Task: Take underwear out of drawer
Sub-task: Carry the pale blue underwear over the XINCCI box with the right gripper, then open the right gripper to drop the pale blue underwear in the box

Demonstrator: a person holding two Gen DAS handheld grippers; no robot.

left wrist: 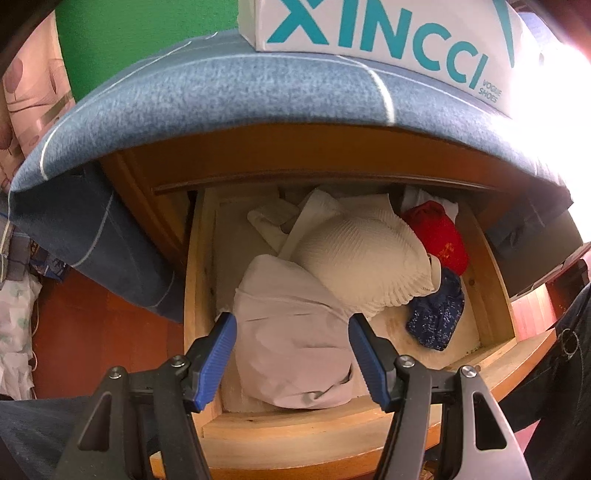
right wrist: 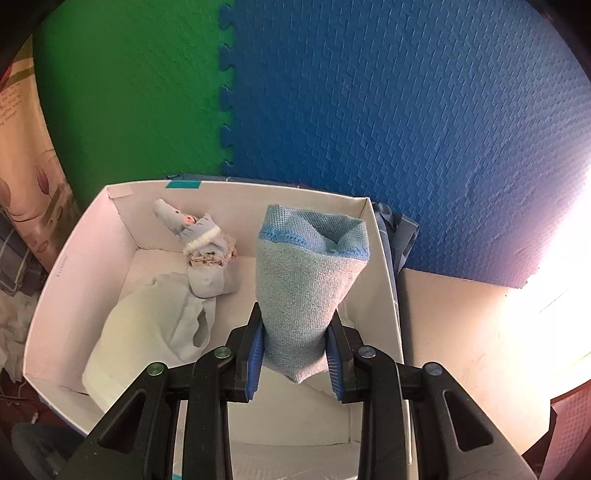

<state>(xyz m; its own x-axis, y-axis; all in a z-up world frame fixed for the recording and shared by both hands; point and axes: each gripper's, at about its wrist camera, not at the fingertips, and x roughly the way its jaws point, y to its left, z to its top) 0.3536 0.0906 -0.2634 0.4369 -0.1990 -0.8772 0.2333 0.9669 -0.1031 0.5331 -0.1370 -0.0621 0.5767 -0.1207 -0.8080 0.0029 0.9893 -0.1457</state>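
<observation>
In the left wrist view, the left tongs [left wrist: 293, 354] stand released, their blue pads wide apart above the near end of an open wooden drawer [left wrist: 199, 266], gripping nothing. To the left of the tongs a blue denim-look cloth [left wrist: 229, 92] drapes down from the top of the furniture past the drawer's left wall. Directly between the two pads, and below them in the drawer, lies a pale lilac garment [left wrist: 291, 332], crumpled and free of both pads. Just beyond the right pad rests a ribbed cream garment [left wrist: 365, 251], overlapping the lilac one's far edge. Further right of the tongs sit a red cloth item [left wrist: 439, 232] and, nearer, a dark blue speckled piece [left wrist: 437, 317], both against the drawer's right side. Above, beyond the tongs, a white shoe box [left wrist: 388, 33] with teal lettering stands on the draped cloth.

In the right wrist view, the right tongs [right wrist: 295, 354] are clenched on a light blue knit underwear [right wrist: 306, 280], which stands up out of the pads with its darker blue-stitched band on top, held over the right part of an open white cardboard box [right wrist: 55, 280]. To the left of the tongs, inside the box, lie a white garment [right wrist: 147, 325] and a small grey bundle [right wrist: 203, 251] near the far wall. Behind the box rises a green and blue foam-mat wall [right wrist: 369, 92].
</observation>
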